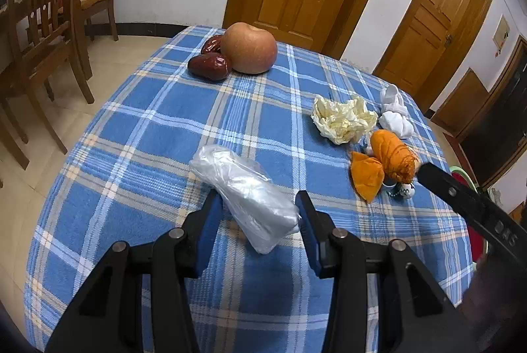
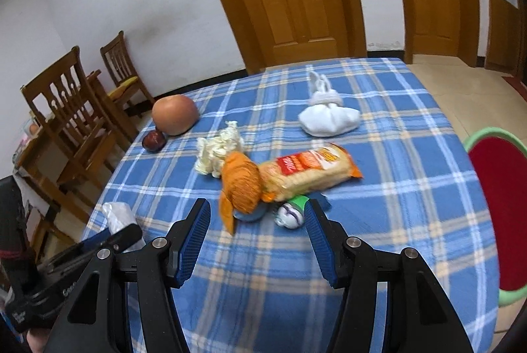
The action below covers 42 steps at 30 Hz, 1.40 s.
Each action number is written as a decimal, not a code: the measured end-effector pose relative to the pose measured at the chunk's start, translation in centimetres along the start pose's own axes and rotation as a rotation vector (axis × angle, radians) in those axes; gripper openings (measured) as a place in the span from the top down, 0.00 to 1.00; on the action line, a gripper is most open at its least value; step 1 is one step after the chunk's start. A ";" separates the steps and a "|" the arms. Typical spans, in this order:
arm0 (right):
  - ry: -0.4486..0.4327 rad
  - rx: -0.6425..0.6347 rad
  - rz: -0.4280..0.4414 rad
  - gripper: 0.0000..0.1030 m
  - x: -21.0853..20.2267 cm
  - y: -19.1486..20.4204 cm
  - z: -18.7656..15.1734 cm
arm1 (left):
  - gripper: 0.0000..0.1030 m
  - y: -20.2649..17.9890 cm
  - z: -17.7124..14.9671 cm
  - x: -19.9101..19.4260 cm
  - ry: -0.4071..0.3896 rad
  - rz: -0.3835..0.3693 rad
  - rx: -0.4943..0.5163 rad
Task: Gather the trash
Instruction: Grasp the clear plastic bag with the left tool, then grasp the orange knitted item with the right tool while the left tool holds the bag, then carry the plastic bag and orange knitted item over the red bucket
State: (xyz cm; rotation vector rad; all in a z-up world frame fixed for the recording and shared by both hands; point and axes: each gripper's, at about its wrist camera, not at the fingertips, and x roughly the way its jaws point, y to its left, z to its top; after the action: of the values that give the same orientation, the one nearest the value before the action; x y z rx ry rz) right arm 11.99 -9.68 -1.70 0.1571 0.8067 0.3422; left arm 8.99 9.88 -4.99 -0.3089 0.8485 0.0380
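The left gripper [image 1: 260, 211] has its jaws spread a little, one on each side of the clear plastic bag [image 1: 245, 193], but I cannot tell if they pinch it. The bag lies on the blue checked tablecloth [image 1: 148, 135], near the front. Its long side runs from far-left to near-right, and the near end points at the right jaw. The bag is thin and slippery, so it could slide out or bunch up. The right gripper [image 2: 258, 214] is spread and empty near the orange wrapper [image 2: 240, 185], and it could bump the little toy ball [image 2: 291, 214] away.
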 end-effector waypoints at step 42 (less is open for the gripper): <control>-0.116 0.060 0.021 0.79 -6.0 -3.5 -1.3 | 0.55 -3.5 -0.7 -1.5 0.006 -0.085 0.053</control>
State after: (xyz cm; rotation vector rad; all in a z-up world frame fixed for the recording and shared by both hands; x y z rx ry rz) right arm 8.01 -15.06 0.51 0.2400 0.7011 0.3261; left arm 8.05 6.49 -3.42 -0.2947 0.8399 -0.0647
